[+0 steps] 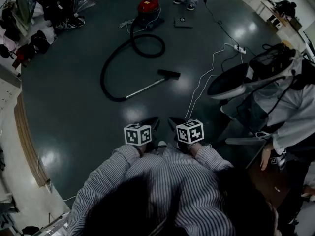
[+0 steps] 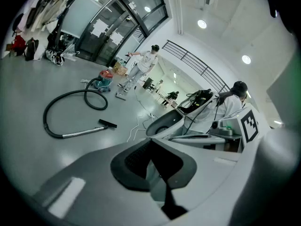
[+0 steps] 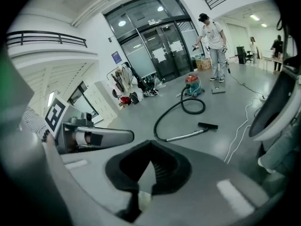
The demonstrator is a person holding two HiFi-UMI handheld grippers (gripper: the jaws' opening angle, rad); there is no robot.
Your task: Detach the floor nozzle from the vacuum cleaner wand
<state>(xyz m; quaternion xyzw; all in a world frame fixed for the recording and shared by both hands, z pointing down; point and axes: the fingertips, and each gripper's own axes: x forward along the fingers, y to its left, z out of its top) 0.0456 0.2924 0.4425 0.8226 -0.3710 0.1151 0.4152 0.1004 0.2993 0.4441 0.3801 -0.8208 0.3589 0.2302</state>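
A black floor nozzle (image 1: pixel 169 73) (image 2: pixel 107 124) (image 3: pixel 208 125) sits on the end of a silver wand (image 1: pixel 143 88) (image 2: pixel 83 132) (image 3: pixel 186 135) lying on the dark floor. A black hose (image 1: pixel 129 50) (image 2: pixel 66 105) (image 3: pixel 175 108) loops from the wand back to a red vacuum cleaner (image 1: pixel 147 6) (image 2: pixel 106 78) (image 3: pixel 192 85). My left gripper (image 1: pixel 152 123) (image 2: pixel 150 149) and right gripper (image 1: pixel 173 123) (image 3: pixel 150 146) are held side by side near my body, well short of the nozzle. Both are shut with nothing between the jaws.
A white cable (image 1: pixel 204 80) runs over the floor right of the nozzle to a power strip (image 1: pixel 239 48). A seated person with a white chair (image 1: pixel 229 81) is close on my right. Another person (image 3: pixel 214 36) stands beyond the vacuum. Bags and coats (image 1: pixel 29 41) lie at far left.
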